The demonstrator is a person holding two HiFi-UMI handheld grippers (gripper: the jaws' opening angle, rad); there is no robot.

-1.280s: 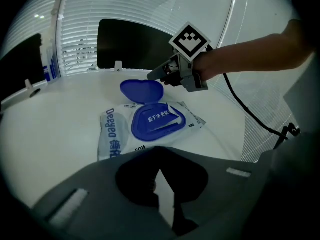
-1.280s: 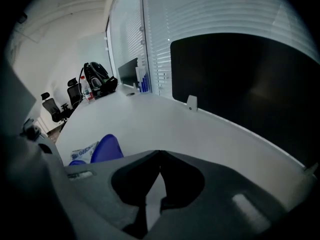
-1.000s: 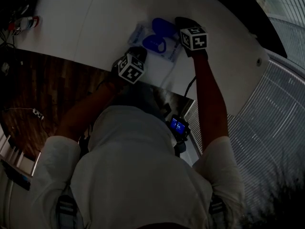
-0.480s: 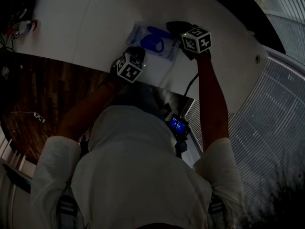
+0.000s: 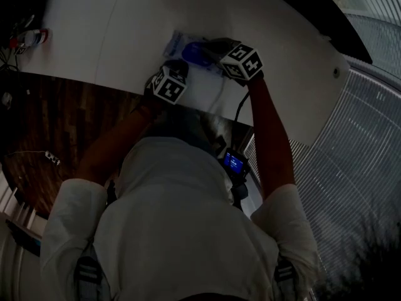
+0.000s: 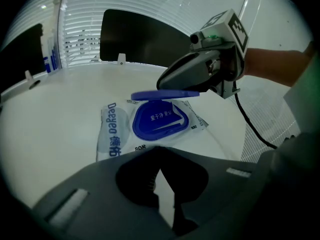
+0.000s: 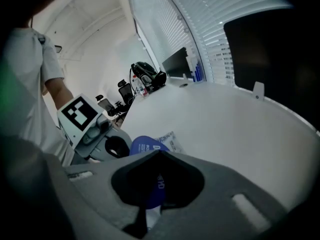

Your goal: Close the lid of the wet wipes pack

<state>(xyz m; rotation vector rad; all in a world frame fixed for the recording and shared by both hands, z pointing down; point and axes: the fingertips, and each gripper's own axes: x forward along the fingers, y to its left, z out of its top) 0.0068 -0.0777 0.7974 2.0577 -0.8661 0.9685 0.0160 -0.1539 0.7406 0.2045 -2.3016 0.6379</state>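
Wet wipes pack (image 6: 117,134) is lying flat on the white tabletop (image 6: 55,104), just ahead of the left gripper (image 6: 167,199), whose fingers are sitting together with nothing between them. Its blue lid (image 6: 165,94) is hanging partly raised over the opening, and the right gripper (image 6: 167,81), fingers narrowed to a slit and gripping nothing, is bearing on it from above. Closing looks to be under way; the next move is likely calling for a firm downward press until the lid seats, with the left steadying the pack. Blinds (image 6: 80,29) are lining the dim room's far side.
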